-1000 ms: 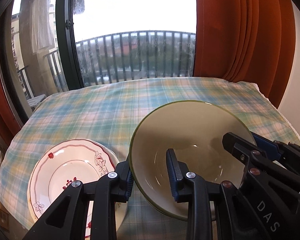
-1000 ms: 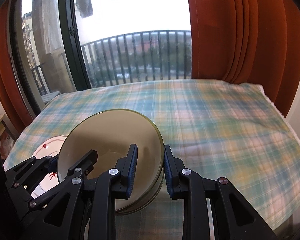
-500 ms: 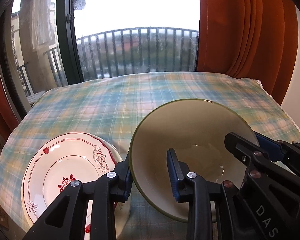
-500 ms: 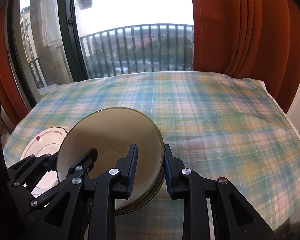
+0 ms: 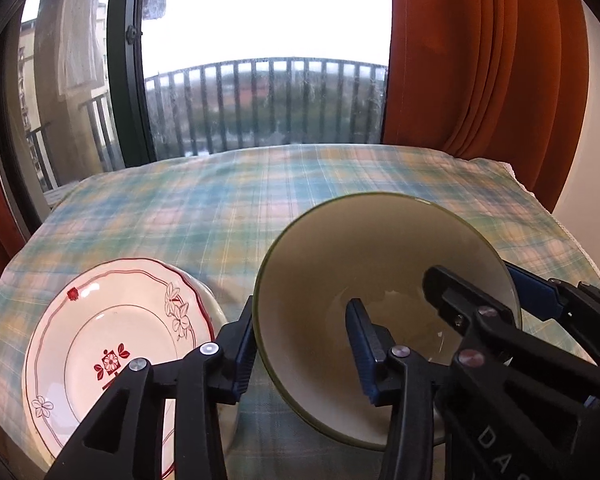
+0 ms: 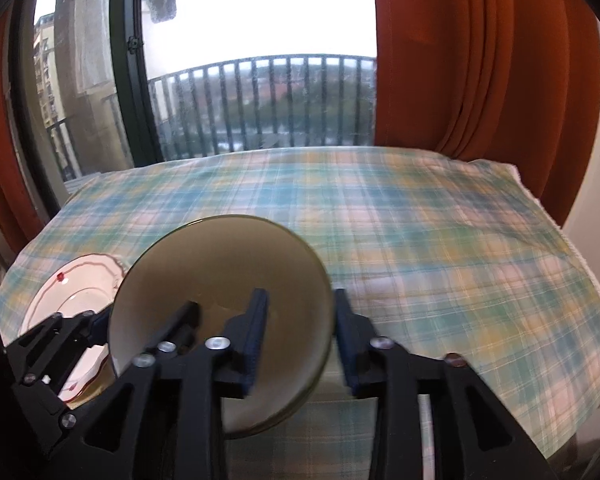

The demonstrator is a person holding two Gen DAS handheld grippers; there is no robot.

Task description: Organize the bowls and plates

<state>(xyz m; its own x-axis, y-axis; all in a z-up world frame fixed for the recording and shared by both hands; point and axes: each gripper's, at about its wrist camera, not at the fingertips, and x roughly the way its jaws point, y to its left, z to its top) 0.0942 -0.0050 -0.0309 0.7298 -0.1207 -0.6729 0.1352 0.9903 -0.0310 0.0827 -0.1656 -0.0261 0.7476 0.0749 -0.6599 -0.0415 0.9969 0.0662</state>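
Note:
A beige bowl with a green rim (image 5: 340, 264) is held over the plaid tablecloth by both grippers; it also shows in the right wrist view (image 6: 220, 276). My left gripper (image 5: 302, 354) straddles the bowl's left wall, one finger outside, one inside. My right gripper (image 6: 298, 338) straddles its right wall the same way, and its fingers (image 5: 460, 300) show in the left wrist view. A white plate with red flowers (image 5: 100, 344) lies at the left, also in the right wrist view (image 6: 80, 284).
The plaid tablecloth (image 6: 440, 248) covers the table, whose edges fall away at left and right. Behind it are a window with a balcony railing (image 5: 260, 104) and orange curtains (image 5: 480, 60).
The bowl and both grippers have risen and drawn back a little from the table. The flowered plate shows more fully at the left.

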